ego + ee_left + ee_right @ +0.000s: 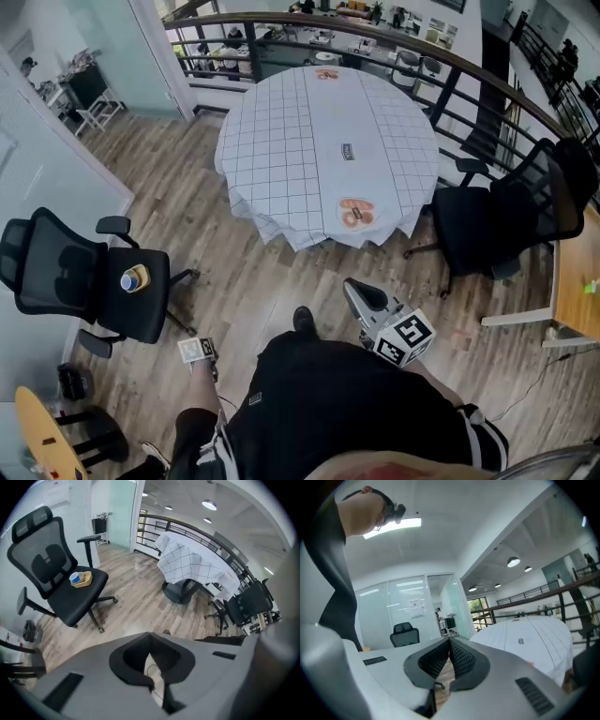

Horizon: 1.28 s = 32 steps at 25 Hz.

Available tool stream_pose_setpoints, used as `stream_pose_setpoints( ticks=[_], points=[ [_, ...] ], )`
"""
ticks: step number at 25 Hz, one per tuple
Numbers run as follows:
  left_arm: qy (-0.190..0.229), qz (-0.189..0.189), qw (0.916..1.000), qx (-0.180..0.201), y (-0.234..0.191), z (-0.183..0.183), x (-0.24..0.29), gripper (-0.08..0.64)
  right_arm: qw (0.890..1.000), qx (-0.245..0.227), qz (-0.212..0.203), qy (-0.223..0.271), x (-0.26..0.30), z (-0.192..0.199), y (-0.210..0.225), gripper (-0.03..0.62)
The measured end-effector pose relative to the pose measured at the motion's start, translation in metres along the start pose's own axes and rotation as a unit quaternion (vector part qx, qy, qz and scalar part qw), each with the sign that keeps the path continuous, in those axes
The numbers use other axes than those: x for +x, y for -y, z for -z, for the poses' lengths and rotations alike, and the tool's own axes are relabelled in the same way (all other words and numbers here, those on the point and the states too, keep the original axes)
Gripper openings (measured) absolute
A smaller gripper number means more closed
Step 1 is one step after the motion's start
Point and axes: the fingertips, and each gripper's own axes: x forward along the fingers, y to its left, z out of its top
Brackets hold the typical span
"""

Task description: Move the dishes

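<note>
- Two dishes are plain to see: one blue cup [127, 281] standing in one tan tray [139, 277]. Both rest on the seat of a black office chair [141, 305] at the left of the head view.
- The left gripper view shows this pair from the side: the blue cup [74, 578] sits at the left end of the tan tray [85, 580], in the middle of the office chair's [77, 597] seat.
- Two flat orange pieces [355, 213] lie on the round table [281, 141], one at the near edge and one at the far edge. One small dark item [348, 151] lies between them. I cannot tell whether the pieces are plates.
- Two grippers are in use. The left gripper [199, 352] is low beside the person's leg, near the office chair but apart from it.
- The right gripper [359, 292] is in front of the person, short of the table.
- The left gripper's [150, 637] jaws meet at the tips with nothing between them; only wooden floor [136, 597] shows in the gap behind.
- The right gripper's [450, 644] jaws are also pressed together and hold nothing.
- Only the right gripper view shows the ceiling lights and a glass-walled room [401, 616]. It takes in the round table [534, 639] but not the dishes.
- Only the head view shows both grippers together.
</note>
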Motion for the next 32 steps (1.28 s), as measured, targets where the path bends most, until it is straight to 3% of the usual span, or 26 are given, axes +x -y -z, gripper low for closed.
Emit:
stream_pose_setpoints(
  ticks=[4,7,11,15,17,20,24,29,32],
  points=[
    [0.003,0.055,0.9985,-0.001,0.057,-0.026,0.042,0.003,0.999,-0.046,-0.016,-0.01,0.055,-0.038,0.017,0.02],
    [-0.005,0.101,0.9936,0.049,0.117,-0.038,0.067,0.003,0.997,-0.065,-0.03,-0.013,0.094,-0.049,0.022,0.02],
    [-0.017,0.121,0.9843,0.128,0.166,-0.037,0.084,0.003,0.989,-0.09,-0.118,-0.031,0.127,-0.046,-0.008,0.02],
    [0.008,0.102,0.9828,0.154,0.182,-0.025,0.061,0.004,0.974,-0.09,-0.204,-0.044,0.131,-0.043,-0.022,0.02],
    [-0.004,0.074,0.989,0.128,0.176,0.004,0.045,0.003,0.966,-0.079,-0.243,-0.044,0.122,-0.044,-0.028,0.02],
    [-0.037,0.039,0.9983,0.02,0.172,0.078,0.03,0.003,0.95,-0.077,-0.3,-0.045,0.093,-0.037,-0.038,0.02],
    [-0.04,-0.005,0.9949,-0.092,0.192,0.158,-0.002,0.003,0.924,-0.072,-0.37,-0.062,0.039,-0.011,-0.048,0.02],
    [-0.057,-0.035,0.9899,-0.125,0.212,0.229,-0.032,0.003,0.919,-0.015,-0.386,-0.078,0.003,0.009,-0.036,0.02],
    [-0.053,-0.05,0.9885,-0.133,0.219,0.24,-0.052,0.003,0.915,0.008,-0.395,-0.086,-0.013,0.016,-0.038,0.02]
  ],
)
